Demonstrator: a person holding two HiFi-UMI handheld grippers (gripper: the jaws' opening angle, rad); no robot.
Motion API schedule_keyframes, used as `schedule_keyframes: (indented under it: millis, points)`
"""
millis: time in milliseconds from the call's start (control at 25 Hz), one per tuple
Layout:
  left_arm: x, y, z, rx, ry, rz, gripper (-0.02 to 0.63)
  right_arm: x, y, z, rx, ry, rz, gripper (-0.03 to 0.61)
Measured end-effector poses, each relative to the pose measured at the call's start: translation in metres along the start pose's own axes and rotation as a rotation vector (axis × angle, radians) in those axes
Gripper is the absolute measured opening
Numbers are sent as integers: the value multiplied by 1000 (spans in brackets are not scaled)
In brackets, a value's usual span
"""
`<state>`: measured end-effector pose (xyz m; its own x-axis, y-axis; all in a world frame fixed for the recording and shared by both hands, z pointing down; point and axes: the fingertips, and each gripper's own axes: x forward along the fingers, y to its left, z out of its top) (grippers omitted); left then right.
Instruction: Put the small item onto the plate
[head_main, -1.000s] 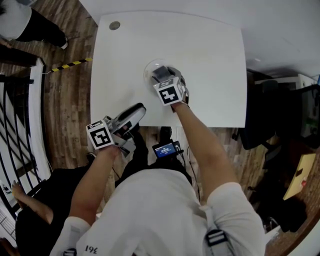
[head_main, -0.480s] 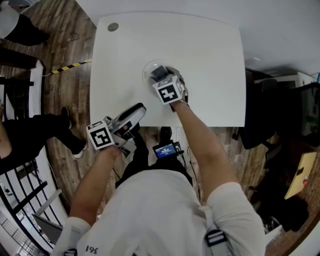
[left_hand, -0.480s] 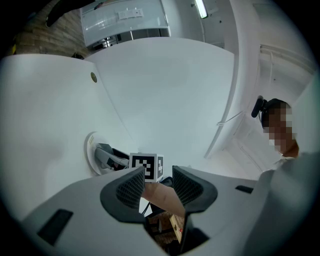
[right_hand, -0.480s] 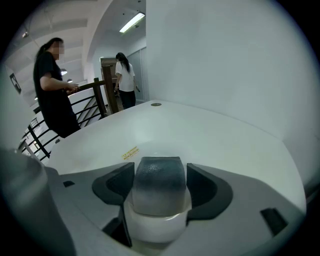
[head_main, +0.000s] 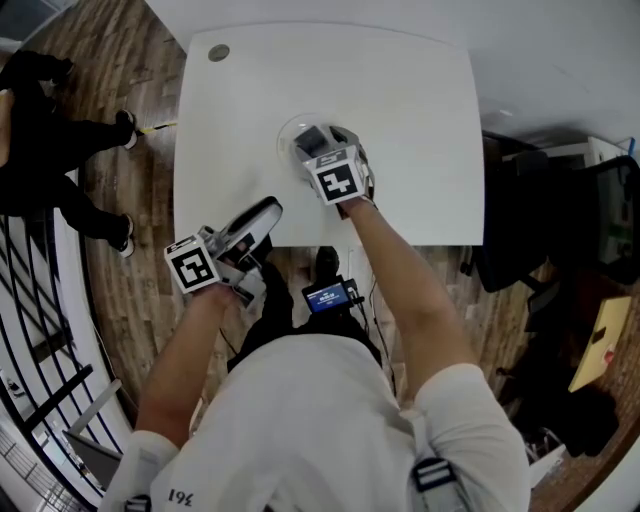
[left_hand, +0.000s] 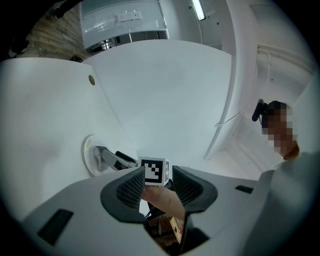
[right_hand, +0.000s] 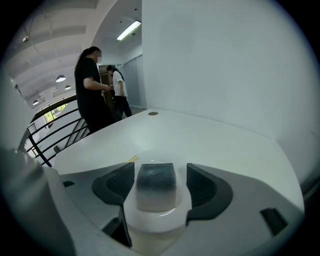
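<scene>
white worktop (head_main: 420, 110): fills the upper part of the head view, with a small round disc (head_main: 218, 52) set near its far left corner.

plate (right_hand: 150, 221): white and round, lying on the worktop toward the near side, directly under the right gripper.

left gripper (left_hand: 157, 175): held off the near left edge of the worktop, well apart from the plate. jaws spread, nothing between them.

right gripper (right_hand: 160, 176): positioned over the plate. jaws spread, one on each side of the small item, with a narrow gap visible at both pads.

small item (right_hand: 156, 182): dark-topped, pale-bodied block, resting upright on the plate between the right gripper's jaws.
</scene>
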<state>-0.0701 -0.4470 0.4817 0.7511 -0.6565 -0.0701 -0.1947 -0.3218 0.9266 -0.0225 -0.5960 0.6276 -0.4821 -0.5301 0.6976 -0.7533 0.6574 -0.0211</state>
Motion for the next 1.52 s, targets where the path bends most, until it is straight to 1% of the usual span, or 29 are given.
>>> schedule_keyframes:
  millis: [240,440,480,520,600,720,760,800,920,1120,1280,1520]
  points:
    - [-4,-13,3,13,-3,-26,169,-24,-1,8,53,-38,3,308]
    - [-13,-36,5,50,15,-68,166,-57,10,29,93,-114,36,305]
    - [-15,-40,5,51,18,-76,157,-64,12,32,99,-132,46,243]
    - [-17,-43,4,51,20,-84,125,-73,15,34,104,-147,56,201]
    - [-22,-51,5,54,20,-98,99,-89,18,39,115,-172,72,138]
    - [-29,-63,9,64,8,-118,44,-114,21,46,126,-207,68,19]
    - [-33,-69,10,68,2,-127,25,-123,24,48,127,-217,64,2]
    - [-39,-76,10,71,-4,-137,6,-133,29,49,130,-228,63,2]
    - [-54,-97,9,78,-8,-173,6,-160,45,54,155,-261,64,2]
    - [-52,-124,13,80,-18,-237,6,-194,46,59,212,-315,79,2]
    - [-57,-142,15,69,-27,-273,6,-222,52,65,210,-348,88,2]
    - [-69,-168,16,89,-40,-327,6,-261,57,64,202,-383,73,2]
